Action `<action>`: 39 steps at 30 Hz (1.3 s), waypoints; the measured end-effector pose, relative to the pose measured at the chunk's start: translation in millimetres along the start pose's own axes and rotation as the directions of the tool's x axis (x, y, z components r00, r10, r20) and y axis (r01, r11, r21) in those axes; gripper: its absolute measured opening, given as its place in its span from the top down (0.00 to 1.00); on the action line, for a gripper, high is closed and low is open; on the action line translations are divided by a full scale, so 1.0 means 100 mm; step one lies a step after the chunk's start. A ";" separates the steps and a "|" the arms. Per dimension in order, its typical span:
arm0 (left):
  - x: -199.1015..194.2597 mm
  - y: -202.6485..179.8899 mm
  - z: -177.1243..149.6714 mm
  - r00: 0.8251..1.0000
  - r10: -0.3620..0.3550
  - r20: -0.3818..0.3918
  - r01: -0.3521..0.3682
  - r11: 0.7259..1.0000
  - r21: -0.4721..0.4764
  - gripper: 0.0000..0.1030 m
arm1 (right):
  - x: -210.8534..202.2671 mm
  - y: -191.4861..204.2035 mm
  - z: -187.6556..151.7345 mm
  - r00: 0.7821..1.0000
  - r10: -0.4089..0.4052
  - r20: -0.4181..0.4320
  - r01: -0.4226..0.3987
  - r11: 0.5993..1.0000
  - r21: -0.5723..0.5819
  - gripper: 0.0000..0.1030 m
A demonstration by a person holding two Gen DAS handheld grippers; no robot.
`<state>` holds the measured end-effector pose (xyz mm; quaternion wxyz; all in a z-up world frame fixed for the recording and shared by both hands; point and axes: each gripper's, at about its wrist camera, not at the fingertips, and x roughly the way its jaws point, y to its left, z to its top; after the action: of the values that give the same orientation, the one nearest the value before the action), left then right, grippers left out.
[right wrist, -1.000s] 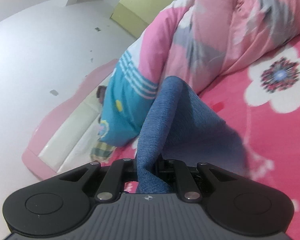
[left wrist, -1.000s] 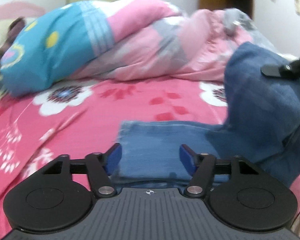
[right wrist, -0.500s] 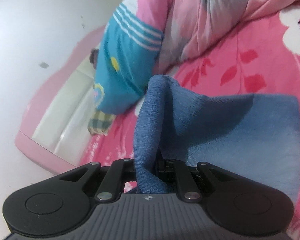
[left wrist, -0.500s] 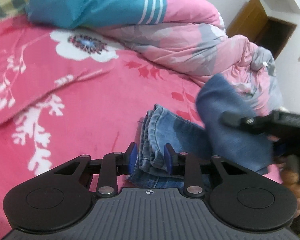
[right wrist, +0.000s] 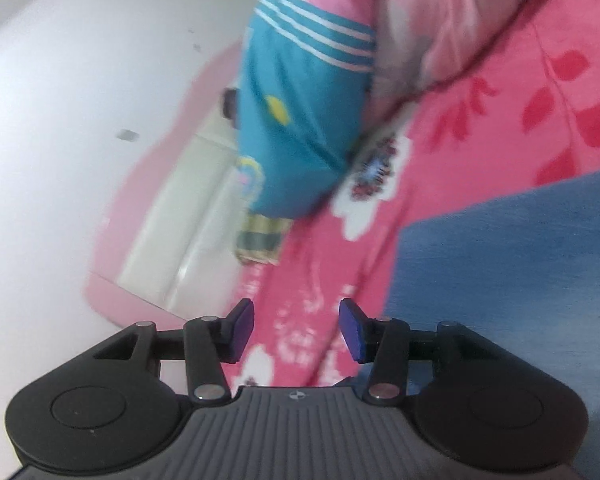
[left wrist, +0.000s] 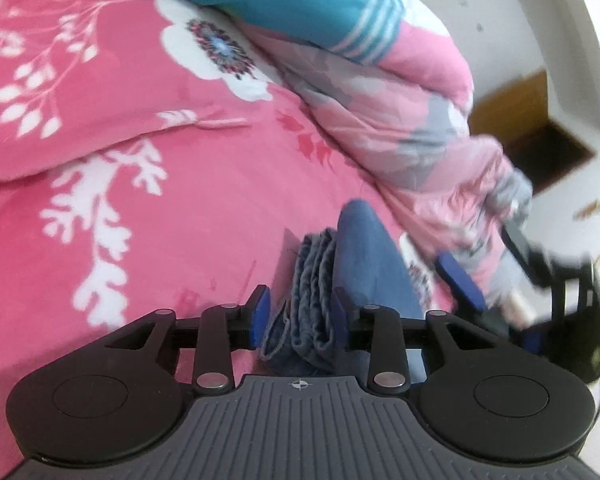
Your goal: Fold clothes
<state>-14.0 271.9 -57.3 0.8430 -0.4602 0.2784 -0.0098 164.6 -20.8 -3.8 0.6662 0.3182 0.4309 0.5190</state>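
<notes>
Looking from the left gripper [left wrist: 298, 314], its jaws sit apart around the folded jeans [left wrist: 320, 300] on the bed [left wrist: 180, 200], and from the right gripper [right wrist: 296, 330], wide apart and empty beside them, a bump could undo the fold.

Jeans [left wrist: 320, 280]: lying on the bed [left wrist: 140, 220], folded edge sitting between the left tool's [left wrist: 300, 316] fingers.
Quilt [left wrist: 400, 120]: lying behind the jeans.
Right tool [right wrist: 296, 328]: hanging left of the jeans.

A home bedroom: floral pink bedsheet [left wrist: 204, 184], bunched quilt [left wrist: 404, 120], padded headboard [right wrist: 172, 240].
</notes>
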 end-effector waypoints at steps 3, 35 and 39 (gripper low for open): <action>-0.09 0.05 0.05 0.999 -0.042 0.014 0.042 0.999 -0.034 0.66 | -0.29 0.09 -0.10 0.999 -0.016 0.033 0.020 0.993 -0.117 0.51; 0.18 -0.05 0.04 0.992 -0.100 -0.077 0.095 0.993 -0.063 0.62 | 0.20 0.77 -1.58 0.871 -0.374 0.318 0.398 0.159 -0.903 0.91; 0.14 0.03 0.07 0.981 -0.193 -0.033 0.185 0.969 -0.163 0.62 | 0.05 0.91 -1.31 0.885 -0.356 0.300 0.412 0.299 -0.861 0.91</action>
<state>0.4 275.3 -62.6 0.7917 -0.5503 0.2535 -0.0788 8.7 4.8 18.2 0.8440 -0.1939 0.1245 0.4844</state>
